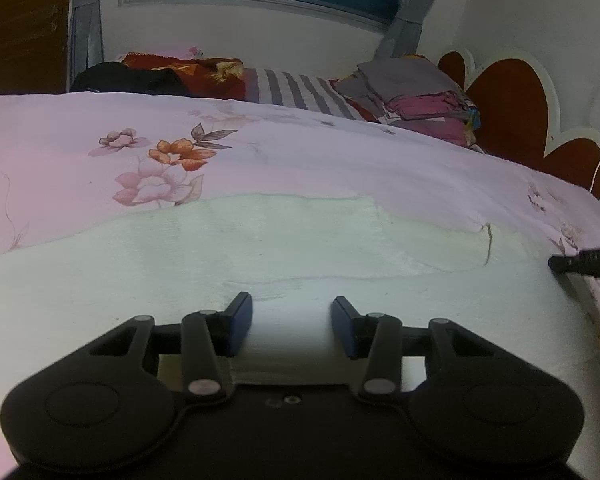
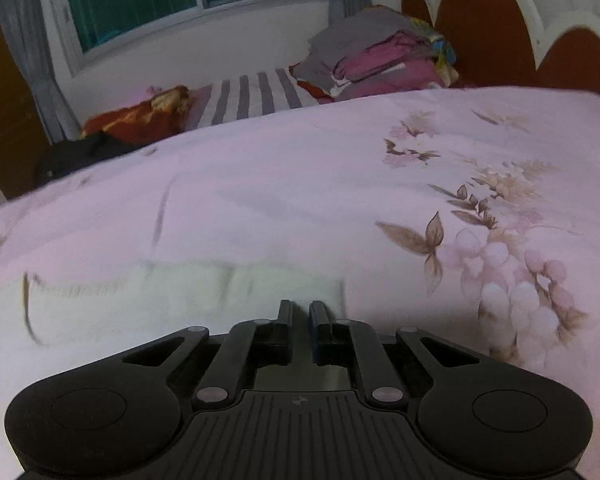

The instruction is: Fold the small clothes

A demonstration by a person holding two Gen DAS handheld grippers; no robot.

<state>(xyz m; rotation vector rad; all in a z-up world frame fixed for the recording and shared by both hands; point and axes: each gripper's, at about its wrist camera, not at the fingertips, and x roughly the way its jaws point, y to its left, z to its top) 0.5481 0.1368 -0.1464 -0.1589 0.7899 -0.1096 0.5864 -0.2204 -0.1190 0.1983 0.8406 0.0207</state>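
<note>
On the bed, I hold my left gripper (image 1: pixel 292 326) with its blue pads spread apart and nothing between them, poised over the white garment (image 1: pixel 260 248), which lies flat on the pink floral bedspread (image 1: pixel 300 152) and fills the lower half of the left wrist view. My right gripper (image 2: pixel 301 320) has its fingers nearly pressed together; whether they pinch cloth I cannot tell, as the view is blurred. The garment sits at its ten o'clock. A stack of folded clothes (image 1: pixel 416 100) rests at two o'clock, beside the heart-shaped headboard (image 1: pixel 512 108).
</note>
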